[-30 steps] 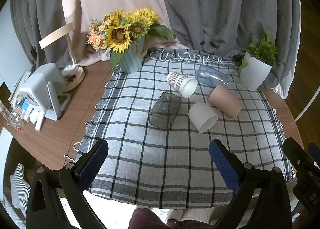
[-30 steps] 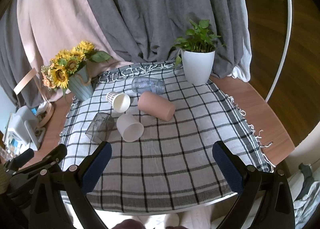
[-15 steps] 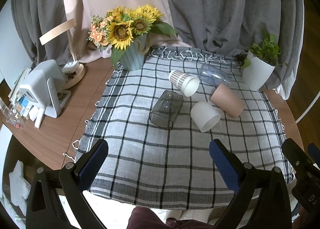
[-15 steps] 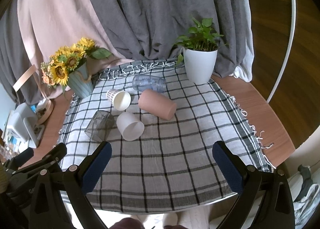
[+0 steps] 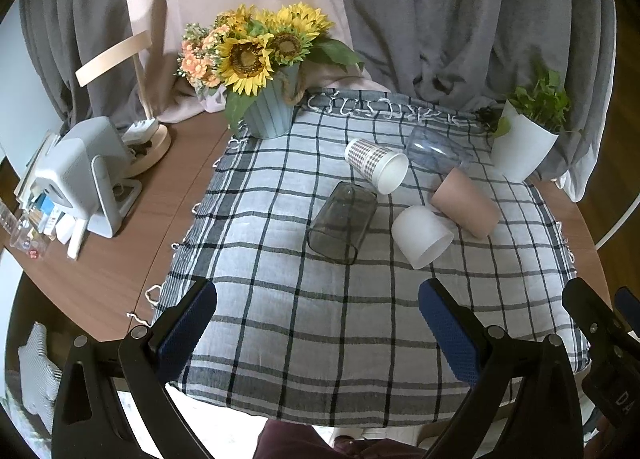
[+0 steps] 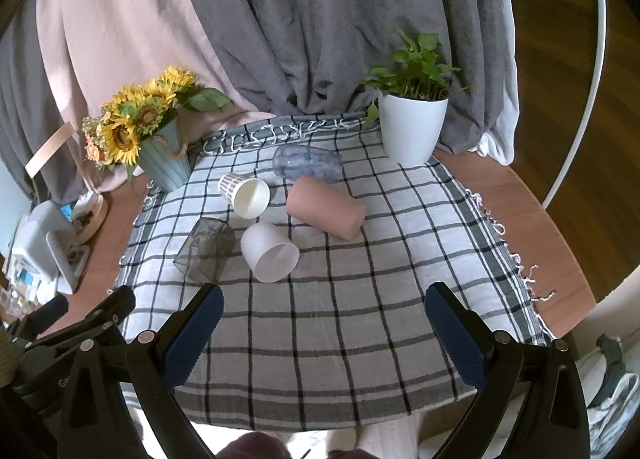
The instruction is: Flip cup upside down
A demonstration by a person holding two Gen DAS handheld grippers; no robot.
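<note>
Several cups lie on their sides on a checked cloth: a smoky grey cup, a white cup, a pink cup, a checked paper cup and a clear bluish cup. My left gripper is open and empty over the cloth's near edge, well short of the cups. My right gripper is open and empty too, also at the near edge. The right gripper's body shows in the left wrist view.
A sunflower vase stands at the cloth's back left corner. A white potted plant stands at the back right. A grey device and a lamp base sit on the wooden table, left. Curtains hang behind.
Both grippers have drifted slightly; the scene has shifted a little in both views. The cups have not moved and both grippers stay open.
</note>
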